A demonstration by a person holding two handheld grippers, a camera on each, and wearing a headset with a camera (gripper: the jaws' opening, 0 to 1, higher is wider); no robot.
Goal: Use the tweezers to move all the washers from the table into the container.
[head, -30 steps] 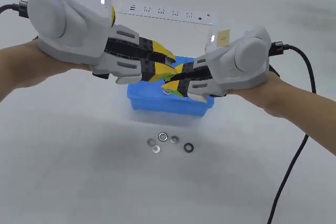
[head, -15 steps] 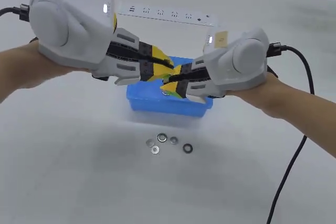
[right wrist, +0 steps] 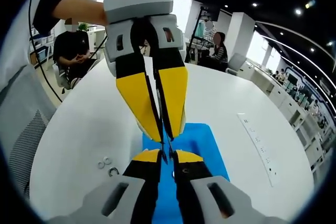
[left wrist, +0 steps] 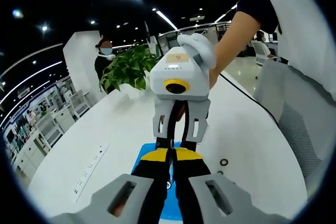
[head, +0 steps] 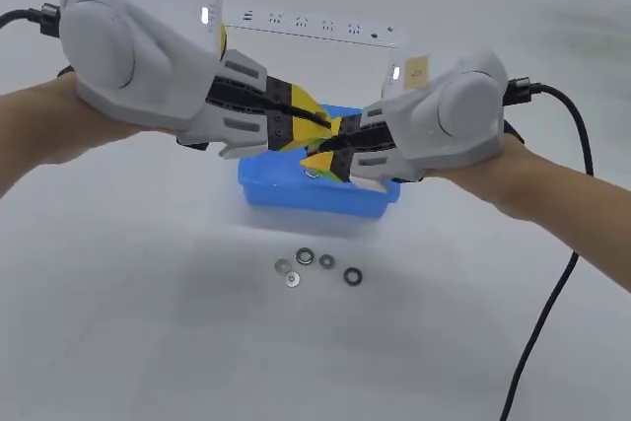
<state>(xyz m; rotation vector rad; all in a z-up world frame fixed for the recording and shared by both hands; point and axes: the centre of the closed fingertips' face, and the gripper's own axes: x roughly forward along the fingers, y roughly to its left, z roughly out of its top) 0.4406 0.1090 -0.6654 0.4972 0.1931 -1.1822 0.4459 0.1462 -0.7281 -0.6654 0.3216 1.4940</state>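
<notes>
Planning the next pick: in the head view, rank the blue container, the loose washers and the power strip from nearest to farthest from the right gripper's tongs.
1. Blue container, directly beneath the right gripper.
2. Washers, lying loose in front of the container's near wall.
3. Power strip, beyond the container's far side, farthest.

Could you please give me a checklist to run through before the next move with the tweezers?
1. Tweezers gripped: ok, the tweezers sit between the closed jaws of the left tool.
2. Hold by the right tool: cannot tell; its jaw tips meet the tweezers' points.
3. Tweezers' points empty: cannot tell.
4. Container reachable: ok, the blue container sits open below both tools.
5. All moved: not ok, five washers lie on the table in front of it.
</notes>
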